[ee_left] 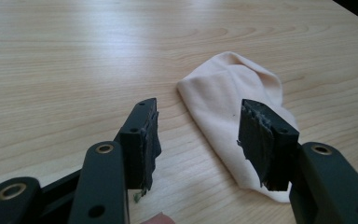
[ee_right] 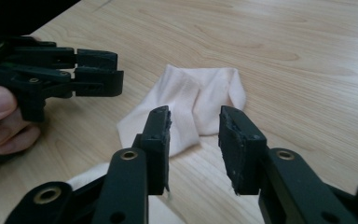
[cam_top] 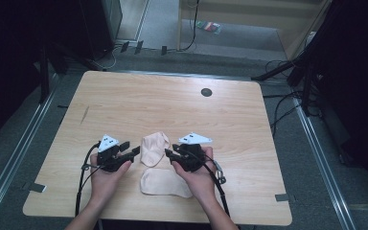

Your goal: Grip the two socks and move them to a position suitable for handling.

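Two cream socks lie on the wooden table [cam_top: 172, 105]. One folded sock [cam_top: 154, 148] lies between my two grippers; the other sock [cam_top: 165, 183] lies flat nearer the front edge, partly under the right hand. My left gripper [cam_top: 132, 149] is open just left of the folded sock, and the sock [ee_left: 233, 93] lies ahead of its jaws [ee_left: 198, 112], reaching under the right pad without being pinched. My right gripper [cam_top: 170, 150] is open too, its jaws [ee_right: 194, 116] above the near end of the folded sock [ee_right: 191, 93]. The left gripper [ee_right: 98, 72] faces it from the left.
A dark round grommet [cam_top: 206, 92] sits in the table's far middle. Strips of tape [cam_top: 37, 187] mark the table's front corners. Cables and dark stands crowd the floor behind and to the right. The second sock's edge [ee_right: 88, 175] lies low by the right jaws.
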`<state>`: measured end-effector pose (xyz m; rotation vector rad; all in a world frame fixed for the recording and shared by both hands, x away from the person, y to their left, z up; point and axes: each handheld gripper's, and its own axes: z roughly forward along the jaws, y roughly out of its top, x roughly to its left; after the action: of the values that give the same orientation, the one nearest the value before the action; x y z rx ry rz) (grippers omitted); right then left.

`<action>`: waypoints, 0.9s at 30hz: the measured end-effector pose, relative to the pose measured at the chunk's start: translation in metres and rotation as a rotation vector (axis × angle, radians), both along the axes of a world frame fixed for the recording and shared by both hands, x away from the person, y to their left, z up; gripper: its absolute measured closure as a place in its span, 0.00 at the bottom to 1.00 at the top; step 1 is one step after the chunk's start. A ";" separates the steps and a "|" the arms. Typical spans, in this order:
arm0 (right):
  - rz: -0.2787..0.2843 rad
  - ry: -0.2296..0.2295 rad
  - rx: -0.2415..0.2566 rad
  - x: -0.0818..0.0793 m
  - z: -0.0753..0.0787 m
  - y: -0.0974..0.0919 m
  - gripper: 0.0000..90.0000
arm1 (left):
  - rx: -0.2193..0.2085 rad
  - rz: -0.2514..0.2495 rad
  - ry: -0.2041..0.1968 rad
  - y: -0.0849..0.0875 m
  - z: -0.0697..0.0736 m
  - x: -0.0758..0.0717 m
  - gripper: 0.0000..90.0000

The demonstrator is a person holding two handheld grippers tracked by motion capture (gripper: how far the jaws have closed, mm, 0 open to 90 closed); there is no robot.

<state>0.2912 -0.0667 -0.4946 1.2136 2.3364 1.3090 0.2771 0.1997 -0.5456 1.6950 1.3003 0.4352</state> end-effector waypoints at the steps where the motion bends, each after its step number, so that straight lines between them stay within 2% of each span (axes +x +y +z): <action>1: 0.000 0.000 0.000 0.000 0.000 0.000 0.72 | 0.000 0.000 0.000 0.000 0.000 0.000 0.53; 4: 0.001 0.028 -0.031 0.009 -0.010 0.021 0.75 | 0.002 0.005 -0.002 0.001 0.000 -0.001 0.53; 6: -0.002 0.031 -0.049 0.012 -0.013 0.026 0.76 | -0.001 0.005 -0.002 0.001 0.000 -0.001 0.54; 9: -0.027 0.060 -0.092 0.022 -0.029 0.039 0.76 | -0.004 0.001 0.000 0.000 -0.001 -0.001 0.54; 11: -0.027 0.067 -0.099 0.024 -0.032 0.041 0.76 | -0.004 0.000 0.000 0.000 -0.001 -0.001 0.54; 14: -0.025 0.070 -0.149 0.026 -0.041 0.047 0.76 | -0.002 -0.004 0.006 0.000 -0.001 -0.001 0.54; 15: -0.025 0.070 -0.149 0.026 -0.041 0.047 0.76 | -0.002 -0.004 0.006 0.000 -0.001 -0.001 0.54; 16: -0.022 0.054 -0.188 0.025 -0.043 0.049 0.84 | -0.003 -0.003 0.008 -0.001 -0.002 0.000 0.54; 17: -0.020 0.056 -0.200 0.024 -0.042 0.049 0.89 | -0.003 -0.003 0.008 -0.001 -0.002 0.000 0.54; 20: -0.008 0.043 -0.204 0.023 -0.040 0.049 0.98 | -0.004 -0.004 0.012 -0.002 -0.002 0.000 0.54; 25: -0.010 0.038 -0.167 0.022 -0.031 0.044 0.99 | -0.011 -0.014 0.012 -0.001 -0.002 0.000 0.54; 27: -0.012 0.028 -0.146 0.023 -0.024 0.042 0.99 | -0.027 -0.024 0.012 -0.001 -0.002 0.000 0.54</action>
<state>0.3141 -0.0251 -0.5186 1.2065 2.3930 1.1029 0.2773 0.1987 -0.5476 1.6919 1.2877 0.3922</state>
